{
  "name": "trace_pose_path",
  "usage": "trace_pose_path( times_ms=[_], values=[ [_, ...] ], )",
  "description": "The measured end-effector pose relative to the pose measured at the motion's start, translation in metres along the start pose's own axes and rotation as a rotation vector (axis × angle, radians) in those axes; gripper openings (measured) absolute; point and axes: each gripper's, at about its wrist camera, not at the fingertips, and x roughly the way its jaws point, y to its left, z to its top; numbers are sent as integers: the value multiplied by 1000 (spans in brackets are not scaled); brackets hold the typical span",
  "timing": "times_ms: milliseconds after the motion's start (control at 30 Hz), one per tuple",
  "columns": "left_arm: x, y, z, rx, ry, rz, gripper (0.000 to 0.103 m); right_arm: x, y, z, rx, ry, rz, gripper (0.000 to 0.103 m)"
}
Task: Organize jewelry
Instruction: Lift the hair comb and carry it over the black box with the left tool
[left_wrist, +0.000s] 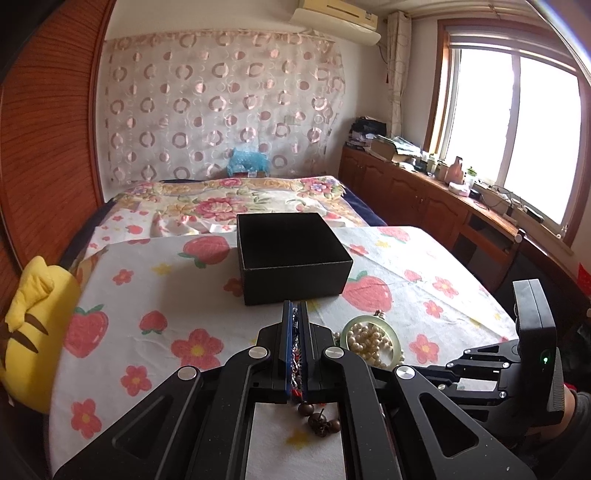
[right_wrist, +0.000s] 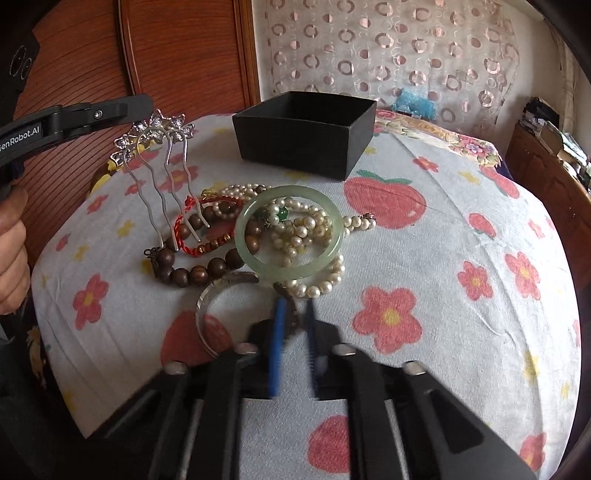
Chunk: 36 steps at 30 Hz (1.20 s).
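- Left gripper (left_wrist: 294, 314): fingers nearly closed, clamping the silver hair comb (right_wrist: 159, 147), which hangs above the jewelry pile (right_wrist: 266, 236).
- Right gripper (right_wrist: 294, 314): fingers narrow; motion blur hides whether anything is gripped.
- Black box (right_wrist: 303, 134): open, just behind the pile.

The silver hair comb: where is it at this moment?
In the right wrist view the silver hair comb is at upper left, held by its flowered top in the left gripper, prongs hanging over the wooden bead bracelet, left of the black box.
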Motion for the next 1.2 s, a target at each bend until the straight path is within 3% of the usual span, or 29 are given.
trace_pose_path(
  times_ms=[500, 900, 1200],
  values=[
    [0, 8, 15, -3, -34, 18, 2, -31, -9, 22, -20, -115, -33, 5],
    [30, 26, 57, -10, -66, 74, 2, -20, -37, 73, -26, -175, -111, 5],
    [55, 34, 93, -32, -86, 101, 2, -10, -63, 109, 11, -199, -121, 5]
  ],
)
